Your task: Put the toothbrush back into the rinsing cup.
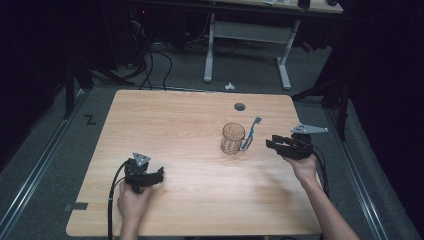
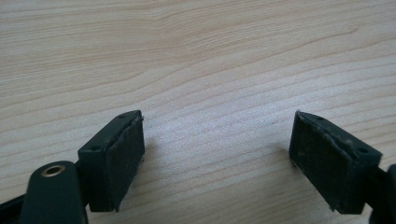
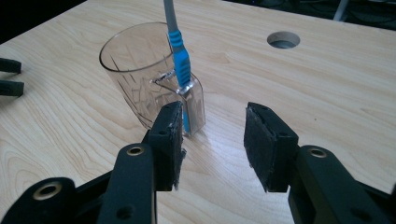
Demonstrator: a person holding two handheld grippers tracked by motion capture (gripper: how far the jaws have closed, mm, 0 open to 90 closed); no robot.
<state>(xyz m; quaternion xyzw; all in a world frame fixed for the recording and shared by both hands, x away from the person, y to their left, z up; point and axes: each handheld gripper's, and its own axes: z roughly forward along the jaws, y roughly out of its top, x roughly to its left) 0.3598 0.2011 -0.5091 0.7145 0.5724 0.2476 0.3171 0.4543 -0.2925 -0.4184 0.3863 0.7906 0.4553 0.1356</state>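
Observation:
A clear tumbler (image 1: 233, 138) stands upright on the wooden table (image 1: 175, 125), right of centre. A blue and grey toothbrush (image 1: 251, 133) leans in a small clear pocket on the tumbler's right side. My right gripper (image 1: 270, 142) is open just right of the tumbler, jaws pointing at it and holding nothing. In the right gripper view the tumbler (image 3: 140, 79) and toothbrush (image 3: 180, 60) sit just beyond the open right gripper (image 3: 212, 140). My left gripper (image 1: 161, 173) rests open near the front left, over bare wood (image 2: 217, 154).
A round cable hole (image 1: 240, 106) lies in the table behind the tumbler, also in the right gripper view as the hole (image 3: 283, 39). A desk frame and cables stand on the floor beyond the table's far edge. The left gripper's jaws (image 3: 9, 77) show at that view's left edge.

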